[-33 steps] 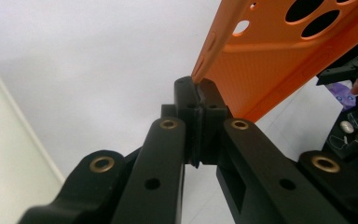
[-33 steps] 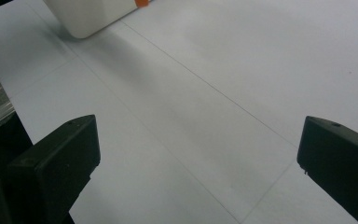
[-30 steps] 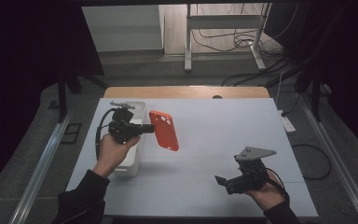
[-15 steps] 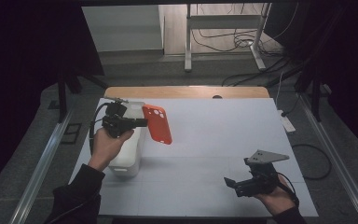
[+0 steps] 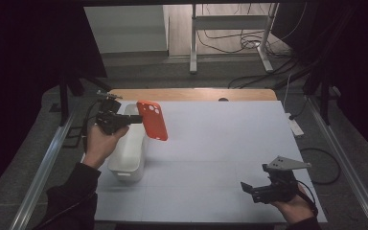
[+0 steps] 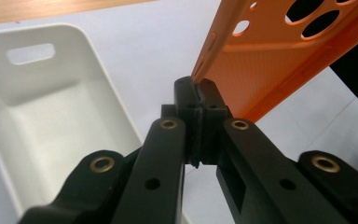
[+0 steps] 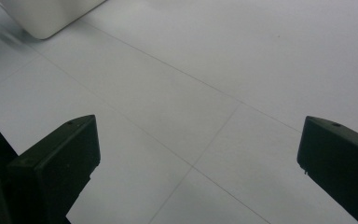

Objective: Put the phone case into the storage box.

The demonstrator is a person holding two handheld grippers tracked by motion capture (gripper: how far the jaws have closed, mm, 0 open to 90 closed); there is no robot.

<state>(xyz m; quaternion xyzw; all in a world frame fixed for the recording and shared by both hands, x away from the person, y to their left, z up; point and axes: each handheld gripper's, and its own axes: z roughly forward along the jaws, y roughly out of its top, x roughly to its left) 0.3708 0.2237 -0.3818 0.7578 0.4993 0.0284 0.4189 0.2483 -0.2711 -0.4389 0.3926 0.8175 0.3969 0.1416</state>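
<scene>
Your left gripper [image 5: 136, 119], pinching case [image 5: 152, 120] by edge, has carried it back over bin [image 5: 127, 163]; drop looks next. Right gripper [image 5: 249, 190] spread, idle.

White table [image 5: 211, 143] w/ white bin [image 5: 127, 153] at left edge
</scene>
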